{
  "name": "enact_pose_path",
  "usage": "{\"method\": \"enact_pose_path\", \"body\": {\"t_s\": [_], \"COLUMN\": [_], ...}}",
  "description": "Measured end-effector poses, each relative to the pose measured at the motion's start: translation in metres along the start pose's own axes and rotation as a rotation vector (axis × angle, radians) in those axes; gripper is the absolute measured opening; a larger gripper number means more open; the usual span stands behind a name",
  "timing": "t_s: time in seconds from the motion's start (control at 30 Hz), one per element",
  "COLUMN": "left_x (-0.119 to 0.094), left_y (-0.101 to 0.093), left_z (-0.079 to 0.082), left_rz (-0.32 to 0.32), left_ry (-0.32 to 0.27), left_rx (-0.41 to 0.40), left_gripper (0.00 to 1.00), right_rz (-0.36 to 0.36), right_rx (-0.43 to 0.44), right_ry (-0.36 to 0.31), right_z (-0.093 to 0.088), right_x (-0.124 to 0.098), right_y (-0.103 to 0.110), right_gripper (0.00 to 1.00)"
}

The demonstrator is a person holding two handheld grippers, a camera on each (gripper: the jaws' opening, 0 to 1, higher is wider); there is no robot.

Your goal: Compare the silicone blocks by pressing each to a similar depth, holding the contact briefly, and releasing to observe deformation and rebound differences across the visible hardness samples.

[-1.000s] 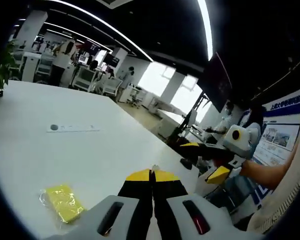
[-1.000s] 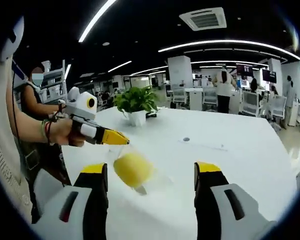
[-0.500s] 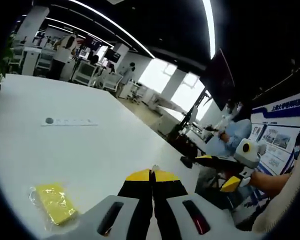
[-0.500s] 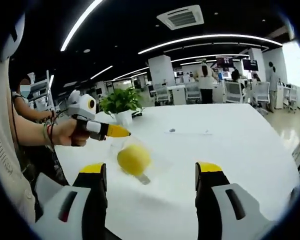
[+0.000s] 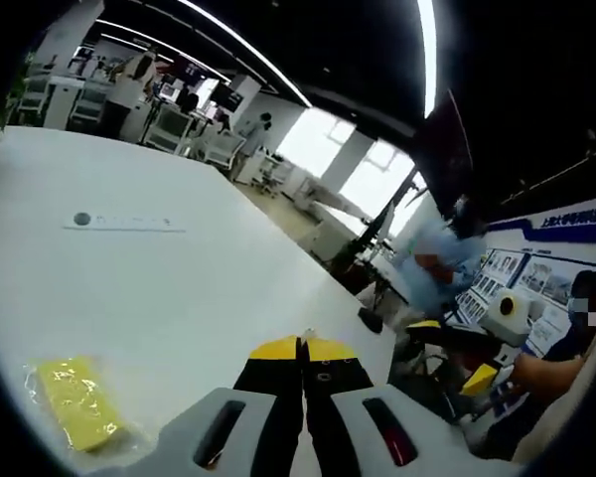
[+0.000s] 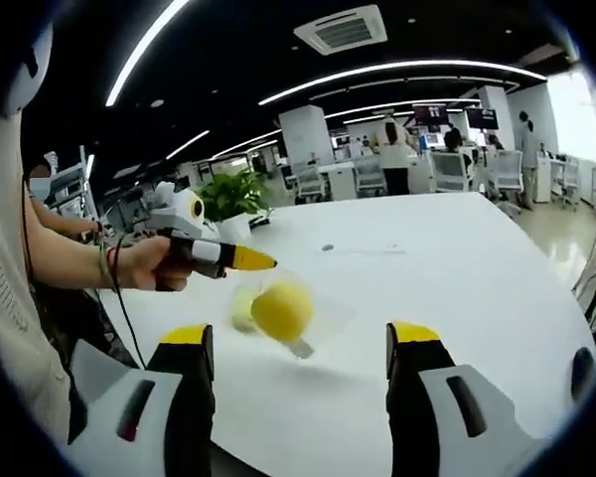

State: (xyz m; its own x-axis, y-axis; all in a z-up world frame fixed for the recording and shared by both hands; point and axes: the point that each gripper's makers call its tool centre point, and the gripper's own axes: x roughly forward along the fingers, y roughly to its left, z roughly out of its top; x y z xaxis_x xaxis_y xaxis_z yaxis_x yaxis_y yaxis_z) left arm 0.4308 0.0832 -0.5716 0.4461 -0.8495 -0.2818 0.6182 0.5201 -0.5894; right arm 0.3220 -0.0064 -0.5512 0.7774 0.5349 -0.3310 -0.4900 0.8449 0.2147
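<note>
Silicone block (image 5: 74,400), yellow, in crinkled clear wrap.

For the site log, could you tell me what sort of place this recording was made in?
Most likely an open-plan office: a big white table, a potted plant, desks with chairs behind, and a ceiling air vent among strip lights.

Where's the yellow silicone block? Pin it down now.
In the left gripper view the yellow silicone block lies on the white table, lower left of the shut left gripper.
</note>
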Motion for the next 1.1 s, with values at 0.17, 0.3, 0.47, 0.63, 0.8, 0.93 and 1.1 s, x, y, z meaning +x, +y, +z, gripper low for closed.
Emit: {"method": "enact_pose_path", "body": {"t_s": [0.17, 0.3, 0.47, 0.63, 0.8, 0.93, 1.1], "left_x": [0.013, 0.021, 0.029, 0.032, 0.033, 0.036, 0.041], "left_y": [0.006, 0.012, 0.026, 0.056, 0.074, 0.091, 0.109], "left_z": [-0.006, -0.007, -0.006, -0.001, -0.002, -0.007, -0.016], "left_rz": [0.007, 0.006, 0.035, 0.090, 0.139, 0.189, 0.256], "left_ry": [0.002, -0.012, -0.040, -0.068, -0.072, -0.076, -0.089], "left_rx": [-0.033, -0.086, -0.156, -0.185, -0.196, -0.228, -0.281], "left_gripper": [0.00, 0.00, 0.00, 0.00, 0.00, 0.00, 0.00], "right_rz": [-0.008, -0.009, -0.017, -0.019, -0.022, -0.028, -0.027], "right_rx": [0.013, 0.013, 0.029, 0.037, 0.046, 0.050, 0.055], "right_ry": [-0.003, 0.006, 0.011, 0.015, 0.022, 0.031, 0.034], "right_z": [-0.004, -0.009, -0.013, -0.017, -0.020, -0.023, -0.025], "right_x": [-0.002, -0.003, -0.003, -0.002, -0.001, 0.001, 0.003], "right_y": [-0.003, -0.004, -0.009, -0.012, -0.015, -0.019, -0.022], "right_gripper": [0.66, 0.65, 0.65, 0.64, 0.64, 0.63, 0.63]}}
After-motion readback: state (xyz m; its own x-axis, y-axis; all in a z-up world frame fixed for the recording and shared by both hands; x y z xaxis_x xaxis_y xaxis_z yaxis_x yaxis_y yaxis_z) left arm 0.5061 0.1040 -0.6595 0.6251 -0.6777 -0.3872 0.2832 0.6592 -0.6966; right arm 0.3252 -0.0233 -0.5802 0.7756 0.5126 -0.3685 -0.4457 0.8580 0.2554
